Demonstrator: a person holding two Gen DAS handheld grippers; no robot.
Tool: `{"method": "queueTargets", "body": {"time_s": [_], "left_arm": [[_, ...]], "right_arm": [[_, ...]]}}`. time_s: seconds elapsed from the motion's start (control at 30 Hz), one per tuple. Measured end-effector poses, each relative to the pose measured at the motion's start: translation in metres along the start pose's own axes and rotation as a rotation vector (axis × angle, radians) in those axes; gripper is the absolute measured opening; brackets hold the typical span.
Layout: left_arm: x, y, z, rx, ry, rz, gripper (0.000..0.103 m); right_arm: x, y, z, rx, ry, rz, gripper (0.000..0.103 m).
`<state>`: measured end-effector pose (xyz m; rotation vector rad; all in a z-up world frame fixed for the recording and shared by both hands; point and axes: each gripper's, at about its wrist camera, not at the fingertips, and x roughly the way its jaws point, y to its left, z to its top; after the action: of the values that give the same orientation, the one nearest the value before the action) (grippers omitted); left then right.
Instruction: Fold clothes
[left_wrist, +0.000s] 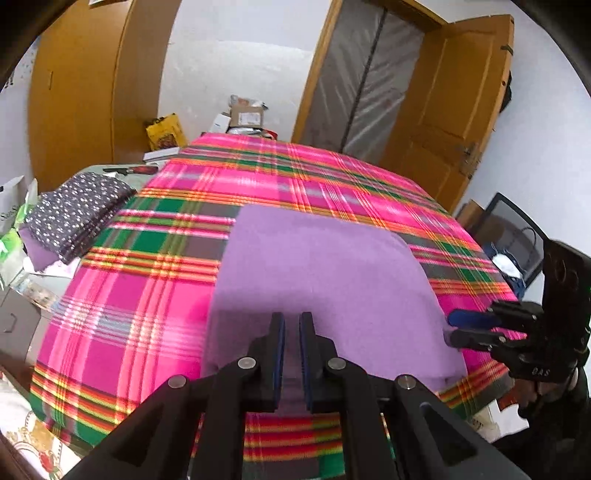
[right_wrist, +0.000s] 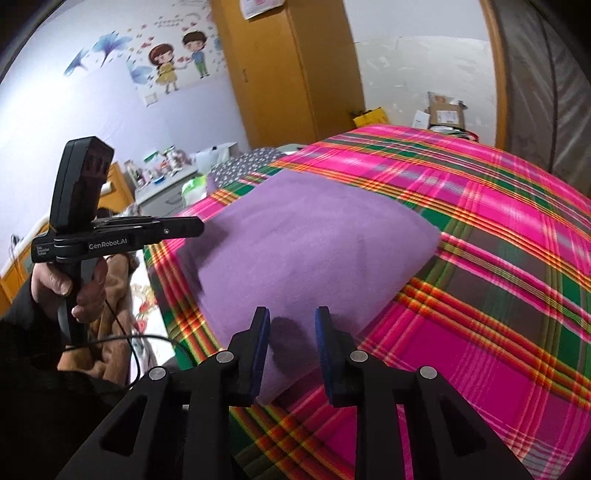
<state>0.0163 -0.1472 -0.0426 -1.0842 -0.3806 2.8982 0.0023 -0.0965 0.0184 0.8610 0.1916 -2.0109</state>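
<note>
Purple cloth (left_wrist: 317, 280), soft and fleecy, lies folded on our plaid bedspread (left_wrist: 122, 314). Our left gripper (left_wrist: 291, 321) pinches its near edge, jaws nearly together. Our right gripper (right_wrist: 291, 317) has its jaws parted over the cloth's corner, pressing nothing. Only the left view shows the dotted folded fabric (left_wrist: 74, 214) plainly; only the right shows wall stickers (right_wrist: 177, 55).

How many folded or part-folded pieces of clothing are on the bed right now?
3. The purple garment lies near the front edge between both grippers. The dark dotted cloth sits at the far left, stacked on another purple piece. More may lie hidden in that stack.
</note>
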Motion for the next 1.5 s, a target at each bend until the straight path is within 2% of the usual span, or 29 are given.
{"method": "queueTargets", "body": {"time_s": [0.3, 0.5, 0.73, 0.9, 0.97, 1.03, 1.13, 1.5], "left_arm": [[0.010, -0.002, 0.008, 0.005, 0.016, 0.068, 0.007], [0.013, 0.001, 0.011, 0.011, 0.021, 0.087, 0.007], [0.013, 0.022, 0.011, -0.022, 0.037, 0.092, 0.008], [0.015, 0.036, 0.007, -0.047, 0.064, 0.061, 0.017], [0.017, 0.040, 0.006, -0.062, 0.071, 0.043, 0.019], [0.018, 0.046, 0.004, -0.086, 0.079, 0.023, 0.023], [0.019, 0.052, 0.002, -0.111, 0.091, -0.003, 0.026], [0.025, 0.065, 0.000, -0.165, 0.113, -0.083, 0.027]], "right_arm": [[-0.004, -0.013, 0.005, 0.081, -0.024, -0.026, 0.034], [-0.003, -0.027, 0.004, 0.162, -0.019, -0.022, 0.035], [-0.002, -0.041, 0.003, 0.261, -0.009, 0.007, 0.035], [0.002, -0.048, -0.001, 0.309, 0.015, 0.020, 0.035], [0.004, -0.050, -0.002, 0.328, 0.025, 0.030, 0.039], [0.005, -0.052, -0.003, 0.341, 0.029, 0.041, 0.055], [0.006, -0.054, -0.004, 0.360, 0.035, 0.056, 0.055], [0.014, -0.060, -0.005, 0.426, 0.050, 0.104, 0.055]]}}
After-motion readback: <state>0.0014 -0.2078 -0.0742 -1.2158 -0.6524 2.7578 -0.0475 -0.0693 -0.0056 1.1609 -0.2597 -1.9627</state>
